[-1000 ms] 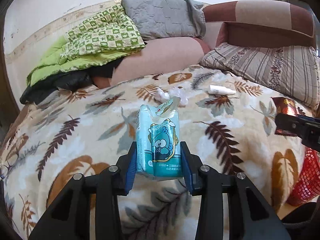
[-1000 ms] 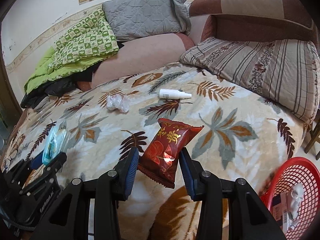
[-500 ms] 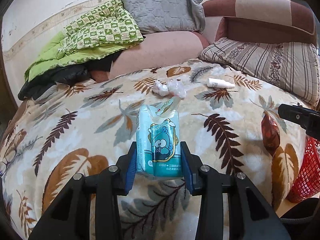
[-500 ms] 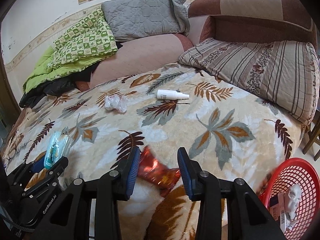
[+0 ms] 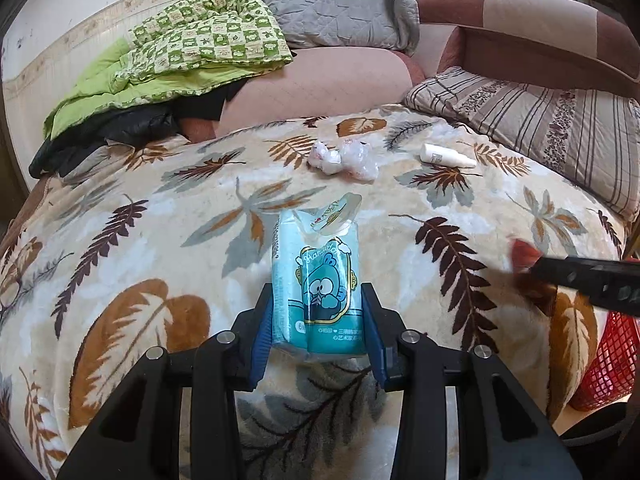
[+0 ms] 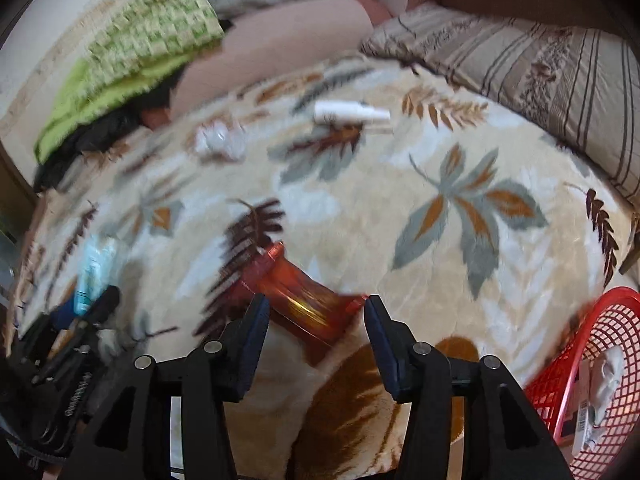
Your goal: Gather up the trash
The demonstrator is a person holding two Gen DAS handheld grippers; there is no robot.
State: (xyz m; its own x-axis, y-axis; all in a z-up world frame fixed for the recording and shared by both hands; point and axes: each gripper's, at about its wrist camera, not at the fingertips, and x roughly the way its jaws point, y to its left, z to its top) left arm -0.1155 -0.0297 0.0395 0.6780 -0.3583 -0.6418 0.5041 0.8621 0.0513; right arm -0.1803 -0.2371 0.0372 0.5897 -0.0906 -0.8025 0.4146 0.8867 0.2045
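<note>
Trash is being gathered two pieces at once: the left gripper (image 5: 318, 320) is pinching a teal tissue packet (image 5: 318, 280) upright between its blue pads, low in the middle of the left wrist view, above the leaf-print blanket (image 5: 140, 240). In the right wrist view the right gripper (image 6: 316, 314) has its jaws spread wide, and a red snack bag (image 6: 304, 300) lies blurred and tilted in the gap between them; it touches neither pad clearly, so it looks loose or falling, though the blur keeps me from being sure. A red mesh basket (image 6: 560, 360), already holding some pale wrappers, sits at the lower right edge of that frame, beside the bed. By my reading the carry-and-drop step is in hand: the red bag seems to be short of the basket and would likely land on the blanket, so the next move calls for re-gripping it or sweeping it rightward over the rim, then bringing the tissue packet across to the same basket. Still to collect, in the upper middle of both frames, are a crumpled plastic wad (image 5: 344, 158) and a small white bottle (image 5: 446, 156), well apart from both tools. A striped pillow (image 6: 540, 64) fills the upper right and green quilts the upper left; neither blocks the route to the basket.
</note>
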